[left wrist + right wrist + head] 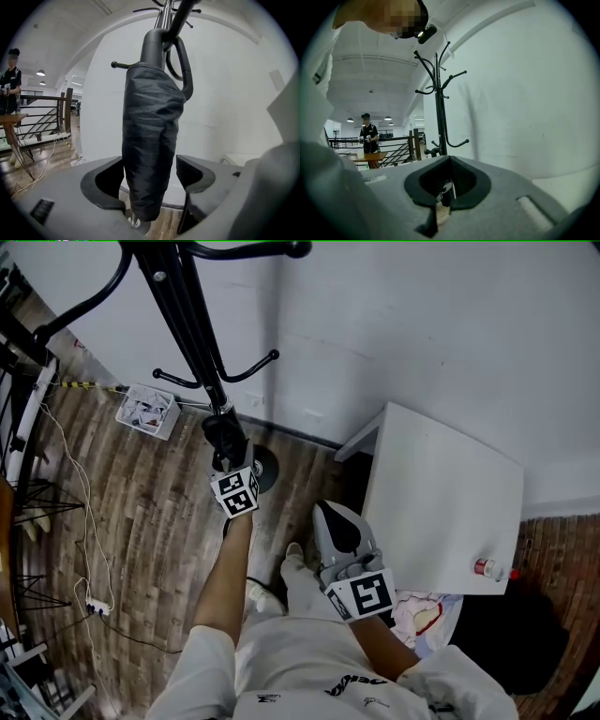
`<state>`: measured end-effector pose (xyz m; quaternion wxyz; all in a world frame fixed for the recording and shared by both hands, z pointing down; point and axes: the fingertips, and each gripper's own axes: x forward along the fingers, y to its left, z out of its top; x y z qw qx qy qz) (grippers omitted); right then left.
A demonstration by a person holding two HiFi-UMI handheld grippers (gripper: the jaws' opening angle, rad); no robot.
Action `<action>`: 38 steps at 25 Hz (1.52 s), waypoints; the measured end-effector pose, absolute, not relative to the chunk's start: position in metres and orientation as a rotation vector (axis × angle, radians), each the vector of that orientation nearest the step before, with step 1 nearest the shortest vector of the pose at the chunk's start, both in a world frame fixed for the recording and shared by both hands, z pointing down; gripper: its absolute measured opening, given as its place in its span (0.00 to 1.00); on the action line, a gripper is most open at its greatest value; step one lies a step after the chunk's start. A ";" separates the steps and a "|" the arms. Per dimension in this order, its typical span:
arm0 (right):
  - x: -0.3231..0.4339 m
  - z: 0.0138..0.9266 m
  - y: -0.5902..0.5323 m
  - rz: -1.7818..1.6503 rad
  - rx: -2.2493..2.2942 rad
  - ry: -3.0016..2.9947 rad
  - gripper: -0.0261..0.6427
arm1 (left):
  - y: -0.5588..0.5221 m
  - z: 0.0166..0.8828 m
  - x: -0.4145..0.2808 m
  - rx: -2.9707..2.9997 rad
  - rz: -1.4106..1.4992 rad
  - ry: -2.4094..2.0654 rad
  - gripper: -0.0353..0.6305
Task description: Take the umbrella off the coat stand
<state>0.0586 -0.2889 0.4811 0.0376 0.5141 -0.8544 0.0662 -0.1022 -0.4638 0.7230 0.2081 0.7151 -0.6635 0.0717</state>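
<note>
Your left gripper (149,177) sits jaws apart around the umbrella (150,131) mid-frame, arm (221,587) stretched forward. Your right gripper (448,188) is closed and empty.

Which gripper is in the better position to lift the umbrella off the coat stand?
The left gripper. Its jaws stand apart around the folded umbrella hanging on the coat stand, so it likely need only close and lift. The right gripper is shut and low, away from the stand.

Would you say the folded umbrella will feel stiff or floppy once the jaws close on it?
Probably soft outside: the wrinkled cover on the umbrella should give, perhaps slip. Hanging by its looped handle, it will likely swing when nudged.
</note>
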 end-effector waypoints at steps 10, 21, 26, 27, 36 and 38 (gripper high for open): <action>0.063 0.489 -0.292 0.198 1.568 -2.597 0.04 | -0.471 0.727 -0.104 1.973 0.239 -1.836 0.45; 0.057 0.482 -0.284 0.180 1.567 -2.608 0.04 | -0.457 0.703 -0.111 1.986 0.263 -1.854 0.44; 0.053 0.475 -0.281 0.171 1.572 -2.620 0.04 | -0.451 0.690 -0.112 1.992 0.273 -1.848 0.44; 0.053 0.473 -0.280 0.167 1.573 -2.624 0.04 | -0.450 0.686 -0.112 1.997 0.278 -1.845 0.44; 0.054 0.455 -0.262 0.137 1.593 -2.641 0.04 | -0.429 0.652 -0.108 2.025 0.282 -1.839 0.44; 0.055 0.452 -0.257 0.134 1.596 -2.643 0.04 | -0.424 0.646 -0.108 2.023 0.286 -1.839 0.44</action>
